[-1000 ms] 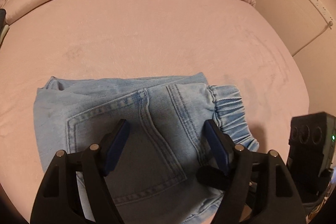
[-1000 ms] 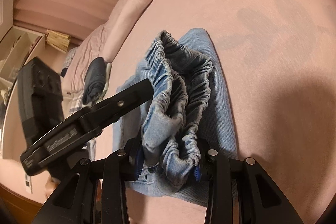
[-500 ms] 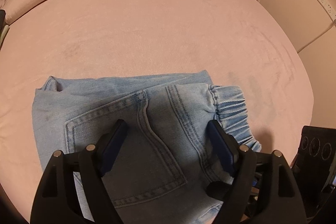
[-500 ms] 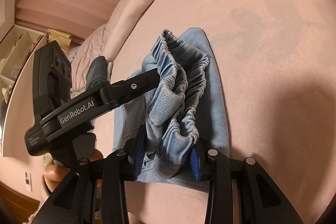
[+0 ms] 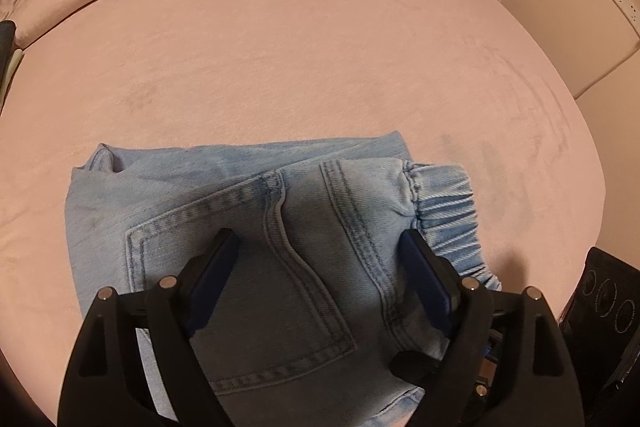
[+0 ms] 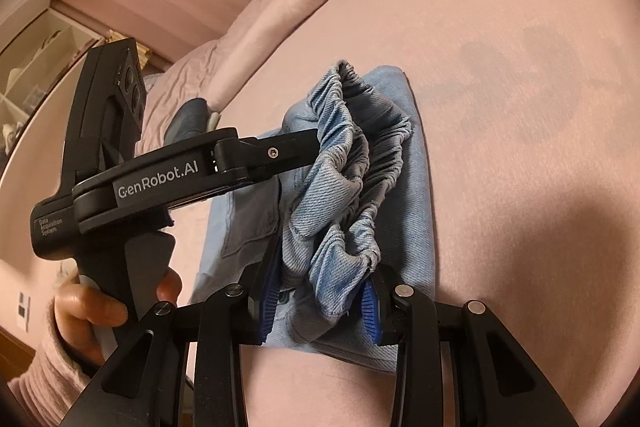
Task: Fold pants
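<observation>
Jeans (image 5: 248,211) folded small on the pink bed (image 5: 304,75), near its front edge.

We see our left gripper (image 5: 320,247) poised over the back pocket, jaws wide and just been opening, pads clear of the denim, nothing clamped. Our right gripper (image 6: 320,301) has its jaws partly closed, pinching the gathered elastic waistband (image 6: 344,163) at the bundle's right end. A hand (image 6: 86,311) grips the left tool's handle.

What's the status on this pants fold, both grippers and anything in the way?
Left gripper open over the pants, jaws just widened, nothing pinched. Right gripper shut on the elastic waistband. Nothing in the way on the bed.
</observation>
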